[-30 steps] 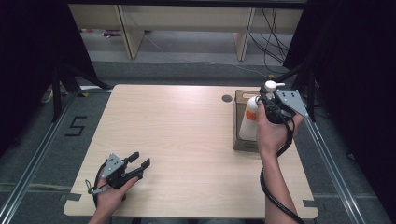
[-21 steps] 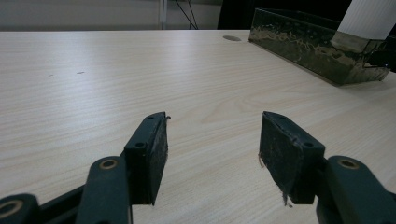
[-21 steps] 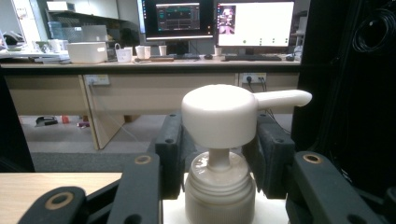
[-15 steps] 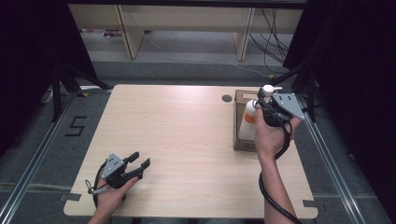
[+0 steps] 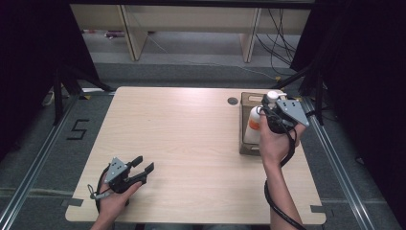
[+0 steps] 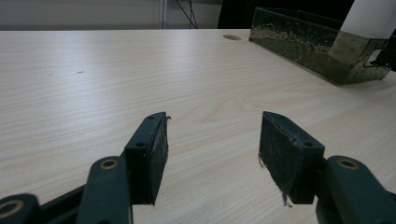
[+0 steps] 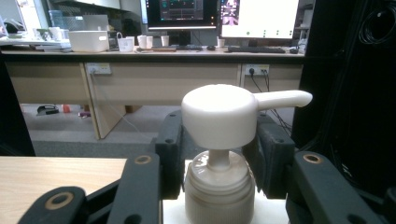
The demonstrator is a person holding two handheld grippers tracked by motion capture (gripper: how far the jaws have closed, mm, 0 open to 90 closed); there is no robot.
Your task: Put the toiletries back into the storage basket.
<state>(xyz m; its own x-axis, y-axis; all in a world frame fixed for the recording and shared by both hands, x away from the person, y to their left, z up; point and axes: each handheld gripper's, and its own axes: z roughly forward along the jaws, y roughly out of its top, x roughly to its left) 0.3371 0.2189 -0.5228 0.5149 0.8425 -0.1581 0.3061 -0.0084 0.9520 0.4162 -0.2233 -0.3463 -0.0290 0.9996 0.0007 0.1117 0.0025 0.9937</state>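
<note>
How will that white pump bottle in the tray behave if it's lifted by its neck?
The pump bottle looks like rigid plastic, so it probably won't flex. It is tall and narrow with the pump head on top, so it may tip if nudged. Its smooth collar could slip between the right gripper jaws.

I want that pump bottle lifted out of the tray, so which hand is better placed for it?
Right. The right claw already straddles the pump bottle at its neck in the tray, while the left claw rests open at the table's opposite near corner.

Matt white plastic pump bottle (image 7: 219, 140); smooth pale wood-grain table (image 5: 191, 129).
</note>
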